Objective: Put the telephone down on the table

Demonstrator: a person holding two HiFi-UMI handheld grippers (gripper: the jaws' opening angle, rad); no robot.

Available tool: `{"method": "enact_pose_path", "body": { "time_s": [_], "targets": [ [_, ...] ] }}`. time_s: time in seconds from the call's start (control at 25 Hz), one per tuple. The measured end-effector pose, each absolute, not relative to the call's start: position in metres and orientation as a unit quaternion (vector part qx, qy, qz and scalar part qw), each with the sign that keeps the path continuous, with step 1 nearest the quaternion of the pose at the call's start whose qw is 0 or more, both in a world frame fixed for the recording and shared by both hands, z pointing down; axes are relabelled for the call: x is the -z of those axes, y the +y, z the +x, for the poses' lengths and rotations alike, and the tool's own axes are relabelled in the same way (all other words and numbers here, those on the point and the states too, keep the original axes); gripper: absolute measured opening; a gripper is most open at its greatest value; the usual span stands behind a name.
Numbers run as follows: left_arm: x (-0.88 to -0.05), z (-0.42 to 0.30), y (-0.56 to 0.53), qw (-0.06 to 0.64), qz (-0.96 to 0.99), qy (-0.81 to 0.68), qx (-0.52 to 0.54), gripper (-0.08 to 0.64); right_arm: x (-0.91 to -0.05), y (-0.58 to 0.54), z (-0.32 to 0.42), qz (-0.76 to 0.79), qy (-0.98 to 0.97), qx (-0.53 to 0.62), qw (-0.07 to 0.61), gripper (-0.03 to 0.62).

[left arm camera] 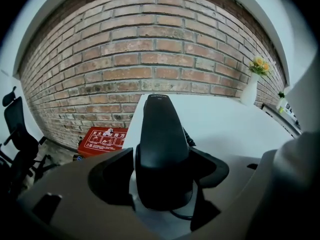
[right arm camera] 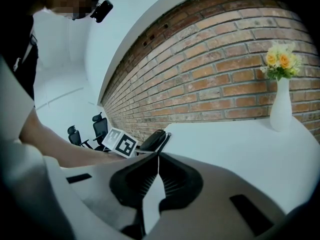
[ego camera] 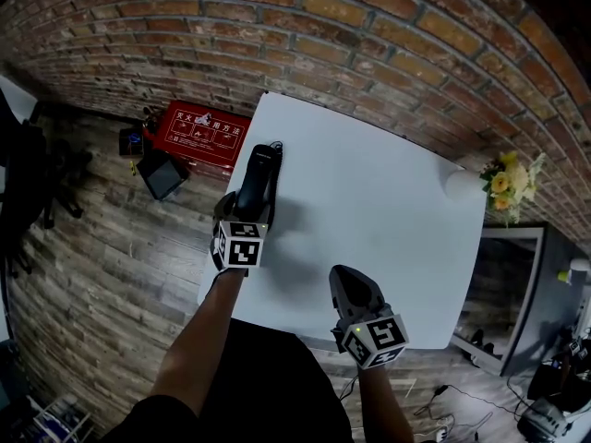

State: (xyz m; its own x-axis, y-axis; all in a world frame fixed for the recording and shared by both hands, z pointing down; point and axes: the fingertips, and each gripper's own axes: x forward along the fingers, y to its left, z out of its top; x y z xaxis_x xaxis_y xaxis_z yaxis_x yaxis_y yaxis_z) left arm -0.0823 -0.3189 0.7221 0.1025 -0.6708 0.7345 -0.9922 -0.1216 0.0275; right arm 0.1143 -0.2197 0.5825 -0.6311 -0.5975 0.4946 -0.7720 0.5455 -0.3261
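Left gripper (ego camera: pixel 250 210) straddles the telephone (ego camera: pixel 259 173), jaws wide and unclamped. I see it by the table's (ego camera: pixel 397 201) left edge, with open room rightward.

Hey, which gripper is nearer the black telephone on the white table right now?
Left. The left gripper has the telephone between its jaws at the table's left side. The right gripper sits apart from it, jaws together, by the near edge.

Office-like room: brick wall (left arm camera: pixel 160 44), white table (ego camera: pixel 369 210), office chairs (right arm camera: pixel 100 126), wood floor (ego camera: pixel 102 275).
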Motion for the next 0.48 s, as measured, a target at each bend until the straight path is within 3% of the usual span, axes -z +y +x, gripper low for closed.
{"method": "enact_pose_path", "body": {
  "time_s": [0.2, 0.48],
  "targets": [
    [-0.716, -0.084, -0.312, 0.268, 0.695, -0.602, -0.287, 0.367, -0.581, -0.214, 0.116, 0.396, -0.863, -0.264, 0.170, 0.023],
    [-0.699, -0.081, -0.296, 0.249, 0.702, -0.607, -0.278, 0.371, -0.573, -0.205, 0.118, 0.389, -0.871, -0.252, 0.163, 0.023]
  ]
}}
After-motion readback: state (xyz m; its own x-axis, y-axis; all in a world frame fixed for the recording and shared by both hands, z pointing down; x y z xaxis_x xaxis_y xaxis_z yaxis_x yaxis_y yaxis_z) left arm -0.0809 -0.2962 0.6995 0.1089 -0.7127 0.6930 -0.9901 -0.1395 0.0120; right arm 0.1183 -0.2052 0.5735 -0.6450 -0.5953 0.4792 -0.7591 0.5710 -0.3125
